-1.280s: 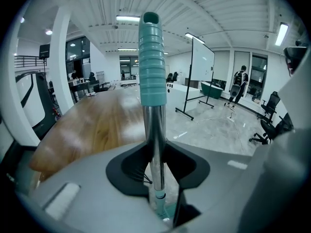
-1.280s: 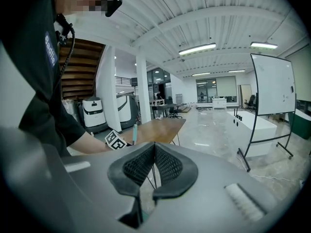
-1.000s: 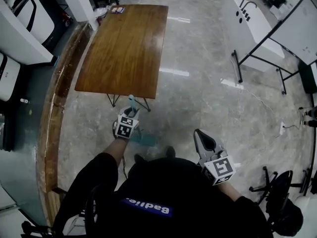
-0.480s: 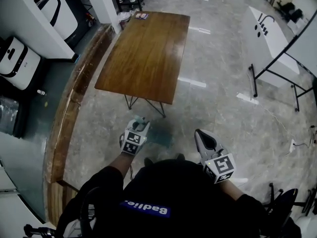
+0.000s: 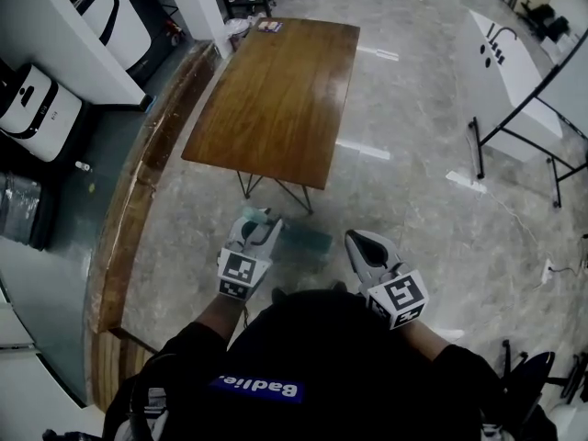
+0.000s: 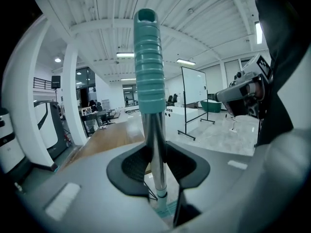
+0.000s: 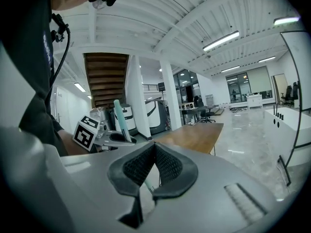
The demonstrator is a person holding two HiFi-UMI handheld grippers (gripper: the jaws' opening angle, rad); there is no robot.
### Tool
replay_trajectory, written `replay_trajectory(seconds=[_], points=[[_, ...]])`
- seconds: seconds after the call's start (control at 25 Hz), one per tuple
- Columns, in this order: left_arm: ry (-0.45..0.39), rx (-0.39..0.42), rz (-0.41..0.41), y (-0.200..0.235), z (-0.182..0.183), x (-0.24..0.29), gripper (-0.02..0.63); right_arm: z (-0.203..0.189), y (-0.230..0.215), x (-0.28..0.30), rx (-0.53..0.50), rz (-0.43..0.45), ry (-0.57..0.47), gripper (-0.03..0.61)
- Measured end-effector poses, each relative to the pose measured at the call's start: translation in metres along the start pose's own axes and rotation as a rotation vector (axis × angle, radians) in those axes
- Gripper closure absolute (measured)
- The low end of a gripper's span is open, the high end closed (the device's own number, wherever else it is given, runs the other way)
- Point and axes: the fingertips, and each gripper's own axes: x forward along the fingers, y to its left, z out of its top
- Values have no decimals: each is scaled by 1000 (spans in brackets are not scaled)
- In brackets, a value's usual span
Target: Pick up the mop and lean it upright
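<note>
The left tongs (image 6: 156, 152) were pinched on the mop (image 6: 149, 67). Their 2 dark pads pressed the bare metal shaft (image 6: 155, 130) from either side, just below the ribbed teal grip. In the left gripper view the handle ran steeply up through the tongs, with the grip well above the pads. The shaft went on below them to the teal mop head (image 5: 301, 239). From the head view that flat head sat low at the marble floor (image 5: 404, 182), just in front of the person and between the 2 grippers. Whether it rested on the floor could not be told.

The right tongs (image 7: 154, 146) were pressed together at their tips and held nothing. They were kept to the person's right, apart from the mop. The right gripper view showed the left gripper's marker cube (image 7: 86, 131) off to its left, with the teal grip rising above it.

A long wooden table (image 5: 276, 99) on thin dark legs stood just beyond the mop head. A whiteboard on a dark frame (image 5: 514, 72) stood well off to the right. A white machine (image 5: 37, 108) sat at the far left, by a raised wooden kerb (image 5: 124, 219).
</note>
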Motion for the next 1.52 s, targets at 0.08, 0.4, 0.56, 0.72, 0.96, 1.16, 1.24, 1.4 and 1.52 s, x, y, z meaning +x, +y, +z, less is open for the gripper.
replay_trajectory(seconds=[0.08,0.4,0.56,0.72,0.96,1.16,1.24,1.4,1.52], points=[[-19,-6,9,-1,12,-7,491,0,0,1,-1,13,-1,574],[-104,-32,30,-10,46,-37,491,1,11,13,-14,77,11,574],[-145,-58,42,-12,53,-54,494,-1,20,20,-24,100,19,574],[-155,-77,60,-10,54,-67,495,0,26,26,-30,124,21,574],[-161,-84,62,-8,64,-87,497,11,36,32,-53,154,27,574],[-158,-91,108,-8,70,-101,497,13,46,41,-48,212,35,574],[-153,-91,135,-10,69,-106,495,8,53,45,-39,247,49,574],[-145,-106,210,-15,68,-117,494,-2,64,48,-30,337,69,574],[-130,-92,275,-14,67,-125,492,-11,79,50,-19,427,76,574]])
